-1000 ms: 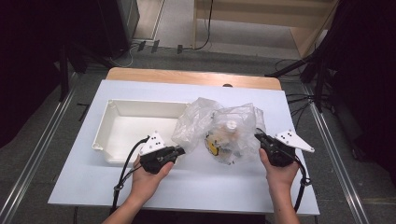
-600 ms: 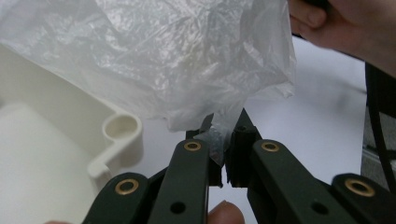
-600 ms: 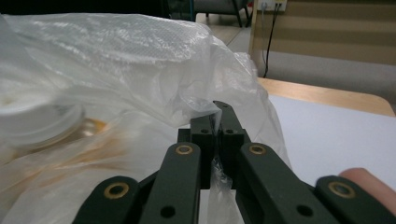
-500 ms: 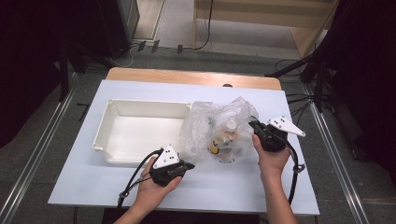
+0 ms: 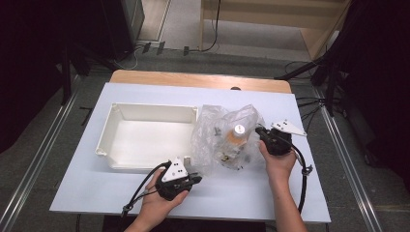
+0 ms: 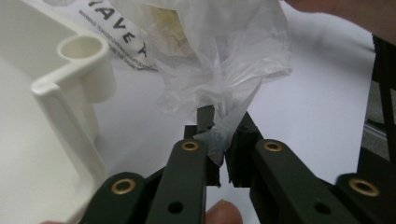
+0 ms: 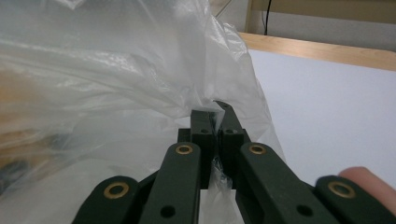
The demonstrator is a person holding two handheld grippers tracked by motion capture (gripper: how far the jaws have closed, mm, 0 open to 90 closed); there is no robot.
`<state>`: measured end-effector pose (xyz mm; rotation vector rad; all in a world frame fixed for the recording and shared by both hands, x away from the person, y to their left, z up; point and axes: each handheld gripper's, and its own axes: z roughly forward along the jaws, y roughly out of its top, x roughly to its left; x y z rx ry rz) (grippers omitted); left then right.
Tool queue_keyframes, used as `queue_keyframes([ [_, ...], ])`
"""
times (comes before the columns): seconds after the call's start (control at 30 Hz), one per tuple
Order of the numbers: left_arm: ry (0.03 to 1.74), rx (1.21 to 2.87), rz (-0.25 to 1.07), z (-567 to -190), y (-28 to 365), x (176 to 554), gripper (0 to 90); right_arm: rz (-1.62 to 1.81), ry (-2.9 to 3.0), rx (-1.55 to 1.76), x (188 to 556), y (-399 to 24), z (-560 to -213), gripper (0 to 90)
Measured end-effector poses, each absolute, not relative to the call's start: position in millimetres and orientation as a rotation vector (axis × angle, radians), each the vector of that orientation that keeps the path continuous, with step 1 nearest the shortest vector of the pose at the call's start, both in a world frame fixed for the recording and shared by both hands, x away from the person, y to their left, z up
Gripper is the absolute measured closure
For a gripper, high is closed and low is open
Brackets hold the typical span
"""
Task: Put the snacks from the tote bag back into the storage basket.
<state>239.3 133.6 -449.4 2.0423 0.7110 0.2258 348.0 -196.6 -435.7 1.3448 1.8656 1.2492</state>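
Clear plastic bag (image 5: pixel 227 140) of small parts lay on the table (image 5: pixel 300 193) beside a white tray (image 5: pixel 145 135), right gripper (image 7: pixel 216 122) clamped on its edge, left gripper (image 6: pixel 218 140) jaws just easing apart around a corner of the film.

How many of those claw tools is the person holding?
2. The left claw is near the table's front edge, beside the white tray; the right claw is at the plastic bag's right side.

A pale blue rectangular table (image 5: pixel 121 193) carries an open white plastic tray (image 5: pixel 112 126) and, just beside it, a crumpled clear plastic bag (image 5: pixel 212 140).
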Motion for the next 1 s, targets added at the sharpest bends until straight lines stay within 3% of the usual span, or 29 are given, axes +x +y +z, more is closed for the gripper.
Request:
queue_keyframes([
  [0.03,0.704,2.024,0.22,-448,136,239,78.9,1.249,1.866,1.345,348,-197,-436,89.4],
  [0.07,0.723,1.96,0.273,-444,139,236,51.5,1.278,1.855,1.329,344,-199,-436,88.9],
  [0.1,0.723,1.96,0.273,-444,139,236,34.5,1.278,1.855,1.329,344,-199,-436,88.9],
  [0.13,0.725,1.938,0.324,-438,141,231,24.7,1.295,1.851,1.306,341,-201,-435,88.5],
  [0.2,0.711,1.922,0.341,-431,145,228,14.4,1.29,1.853,1.285,337,-202,-432,88.3],
  [0.6,0.766,1.786,0.432,-399,179,226,8.3,1.257,1.835,1.257,329,-204,-427,86.8],
  [0.93,0.799,1.761,0.464,-381,150,254,7.4,1.26,1.833,1.243,327,-201,-424,86.1],
  [0.97,0.797,1.767,0.438,-382,147,258,8.7,1.266,1.83,1.246,326,-201,-424,85.5],
  [1.0,0.816,1.787,0.393,-387,142,266,18.1,1.27,1.831,1.239,326,-201,-423,85.3],
])
